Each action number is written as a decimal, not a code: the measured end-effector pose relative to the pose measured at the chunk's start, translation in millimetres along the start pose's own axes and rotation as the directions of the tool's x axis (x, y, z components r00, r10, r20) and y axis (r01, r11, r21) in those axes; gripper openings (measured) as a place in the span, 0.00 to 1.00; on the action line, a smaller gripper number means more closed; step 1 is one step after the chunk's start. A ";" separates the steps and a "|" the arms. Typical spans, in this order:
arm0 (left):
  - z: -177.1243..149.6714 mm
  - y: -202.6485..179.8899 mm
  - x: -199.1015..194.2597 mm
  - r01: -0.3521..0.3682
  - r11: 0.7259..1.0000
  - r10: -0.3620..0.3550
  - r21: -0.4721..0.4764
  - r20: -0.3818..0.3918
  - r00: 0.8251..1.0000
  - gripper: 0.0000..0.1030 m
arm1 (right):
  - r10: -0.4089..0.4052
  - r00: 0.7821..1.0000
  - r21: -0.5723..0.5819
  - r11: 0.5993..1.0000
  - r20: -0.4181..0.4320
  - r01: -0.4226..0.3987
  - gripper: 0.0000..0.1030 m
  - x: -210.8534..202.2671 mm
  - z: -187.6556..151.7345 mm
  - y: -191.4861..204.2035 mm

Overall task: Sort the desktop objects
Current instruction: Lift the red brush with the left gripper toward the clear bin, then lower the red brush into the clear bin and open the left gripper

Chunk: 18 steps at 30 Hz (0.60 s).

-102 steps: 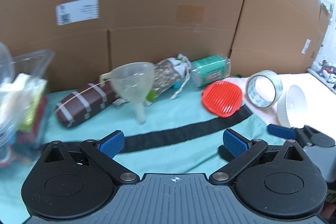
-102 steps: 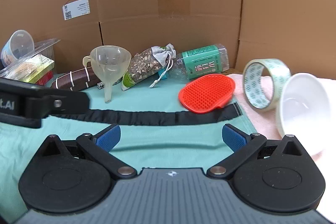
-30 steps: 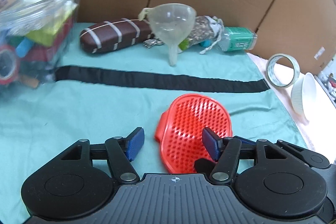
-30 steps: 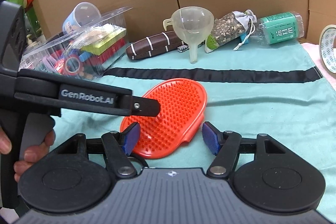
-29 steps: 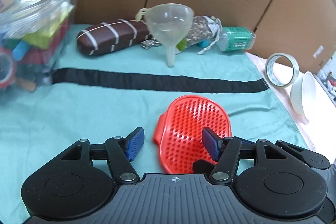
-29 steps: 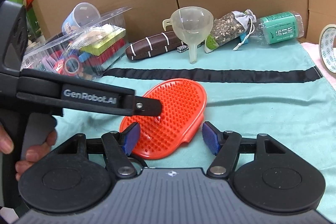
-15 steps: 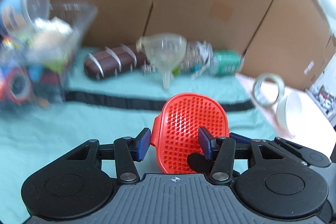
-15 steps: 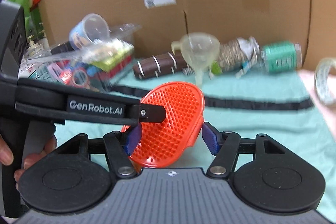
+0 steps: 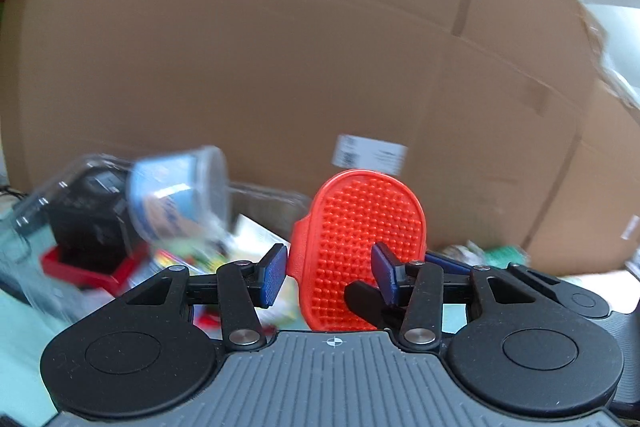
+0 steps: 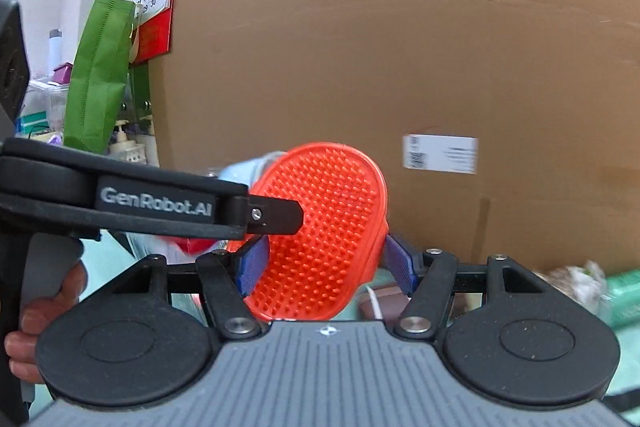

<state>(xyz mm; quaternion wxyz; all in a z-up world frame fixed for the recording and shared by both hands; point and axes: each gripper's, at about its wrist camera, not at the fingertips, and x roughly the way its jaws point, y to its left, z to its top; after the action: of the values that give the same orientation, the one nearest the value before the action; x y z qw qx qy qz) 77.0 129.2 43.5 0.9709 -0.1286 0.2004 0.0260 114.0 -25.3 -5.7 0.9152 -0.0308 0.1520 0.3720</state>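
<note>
Both grippers, left (image 9: 329,274) and right (image 10: 324,262), pinch the red brush (image 9: 358,251) upright between narrowed fingers (image 9: 273,275); bin (image 9: 76,227) at 9 o'clock blurred.

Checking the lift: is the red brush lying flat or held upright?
Upright: the red brush stands on edge, bristles facing the camera, between the left gripper pads, cardboard behind it.

Between the pads of both the left gripper (image 9: 328,277) and the right gripper (image 10: 324,261), standing on edge, a bristled brush (image 9: 360,247); behind it to the left, a cup (image 9: 180,195) atop a filled bin (image 9: 64,195); behind everything, a cardboard wall (image 9: 280,67).
</note>
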 end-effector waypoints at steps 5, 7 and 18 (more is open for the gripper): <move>19.4 28.5 31.3 -0.051 0.999 0.051 -0.006 -0.021 0.998 0.59 | 0.017 1.000 0.006 1.000 -0.019 -0.017 0.67 49.6 13.1 4.8; 24.9 39.3 46.4 -0.065 0.998 0.064 -0.020 -0.034 0.997 0.59 | 0.018 0.999 0.010 1.000 -0.032 -0.018 0.68 67.6 15.0 5.1; 18.2 69.1 56.2 -0.024 0.998 0.023 -0.063 -0.003 1.000 1.00 | -0.044 0.996 -0.018 0.999 -0.077 0.043 0.98 92.8 3.3 3.1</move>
<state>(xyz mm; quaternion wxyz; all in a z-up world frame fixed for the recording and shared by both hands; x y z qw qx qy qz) 128.4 200.6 20.9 0.9657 -0.1568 0.2023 0.0436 175.6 39.7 -30.3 0.9163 -0.0559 0.1834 0.3516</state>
